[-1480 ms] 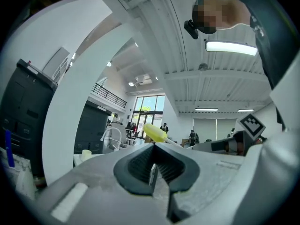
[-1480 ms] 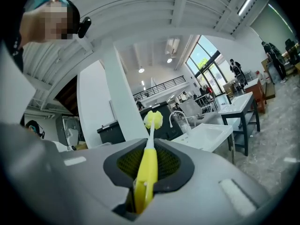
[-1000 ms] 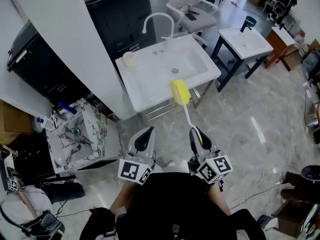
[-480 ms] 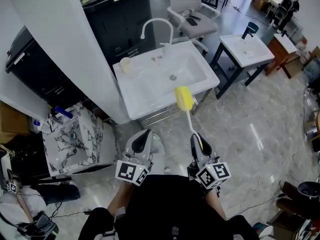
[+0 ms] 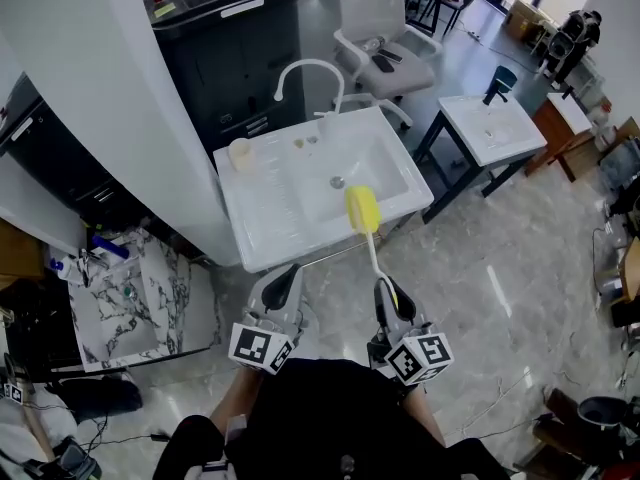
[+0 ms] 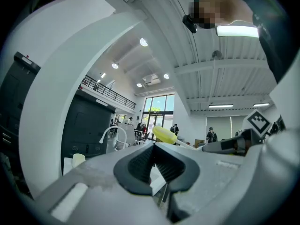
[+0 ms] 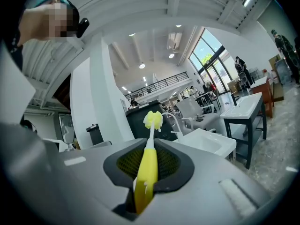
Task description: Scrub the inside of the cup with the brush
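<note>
A pale cup (image 5: 240, 153) stands on the left rim of the white sink (image 5: 268, 223), also seen in the left gripper view as the cup (image 6: 78, 159) beside the curved faucet (image 6: 112, 132). My right gripper (image 5: 386, 296) is shut on the yellow handle of the brush (image 7: 148, 161). The brush's yellow head (image 5: 362, 209) pokes out over the sink's front edge, well right of the cup. My left gripper (image 5: 284, 282) is shut with nothing in it, held before the sink's front rim. The left gripper view shows its jaws (image 6: 154, 165) closed together.
A white faucet (image 5: 300, 68) rises behind the basin. A black cabinet (image 5: 230, 23) and a grey office chair (image 5: 385, 38) stand beyond it. A second sink on a dark frame (image 5: 495, 118) is at the right, a marble-patterned unit (image 5: 130, 288) at the left, and a white wall (image 5: 110, 98) beside it.
The sink has come nearer to both grippers, and the brush head now reaches over its front edge. Both grippers keep their state.
</note>
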### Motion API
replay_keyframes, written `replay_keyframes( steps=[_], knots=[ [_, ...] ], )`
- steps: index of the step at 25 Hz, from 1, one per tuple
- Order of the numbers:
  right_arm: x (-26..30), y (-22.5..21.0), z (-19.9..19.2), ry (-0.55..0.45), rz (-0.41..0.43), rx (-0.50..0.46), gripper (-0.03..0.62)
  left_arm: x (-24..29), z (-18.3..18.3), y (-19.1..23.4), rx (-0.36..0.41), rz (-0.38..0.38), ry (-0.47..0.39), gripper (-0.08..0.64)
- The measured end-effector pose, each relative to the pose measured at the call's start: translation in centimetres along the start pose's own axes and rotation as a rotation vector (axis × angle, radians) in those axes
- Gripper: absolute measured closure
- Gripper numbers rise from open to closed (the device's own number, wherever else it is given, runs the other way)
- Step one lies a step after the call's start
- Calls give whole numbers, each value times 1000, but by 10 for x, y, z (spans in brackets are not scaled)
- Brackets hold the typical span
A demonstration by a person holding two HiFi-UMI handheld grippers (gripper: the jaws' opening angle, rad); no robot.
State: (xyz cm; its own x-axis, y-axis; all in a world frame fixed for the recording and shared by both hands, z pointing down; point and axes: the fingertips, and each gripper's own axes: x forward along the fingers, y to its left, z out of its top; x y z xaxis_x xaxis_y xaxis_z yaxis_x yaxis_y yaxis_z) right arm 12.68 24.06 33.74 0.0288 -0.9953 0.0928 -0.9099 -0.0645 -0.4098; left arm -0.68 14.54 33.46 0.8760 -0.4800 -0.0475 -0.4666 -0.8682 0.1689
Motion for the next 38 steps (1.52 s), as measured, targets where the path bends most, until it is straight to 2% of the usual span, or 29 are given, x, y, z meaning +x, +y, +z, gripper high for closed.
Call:
replay_keyframes(
  steps=[9, 17, 22, 27, 38],
  knots=[
    [89, -24, 31, 1, 7, -5, 551, 78, 14, 54, 10, -10, 0, 558],
    [181, -20, 51, 5, 54, -45, 551, 125, 30, 131, 2, 38, -34, 558],
    [225, -14, 56, 22, 94, -56, 551, 142, 36, 163, 4, 69, -49, 558],
    [258, -8, 49, 78, 148, -53, 551, 144, 33, 188, -10, 133, -42, 558],
    [327, -2, 36, 191, 297, -61, 551, 143, 16, 239, -16, 331, -7, 558]
  ],
)
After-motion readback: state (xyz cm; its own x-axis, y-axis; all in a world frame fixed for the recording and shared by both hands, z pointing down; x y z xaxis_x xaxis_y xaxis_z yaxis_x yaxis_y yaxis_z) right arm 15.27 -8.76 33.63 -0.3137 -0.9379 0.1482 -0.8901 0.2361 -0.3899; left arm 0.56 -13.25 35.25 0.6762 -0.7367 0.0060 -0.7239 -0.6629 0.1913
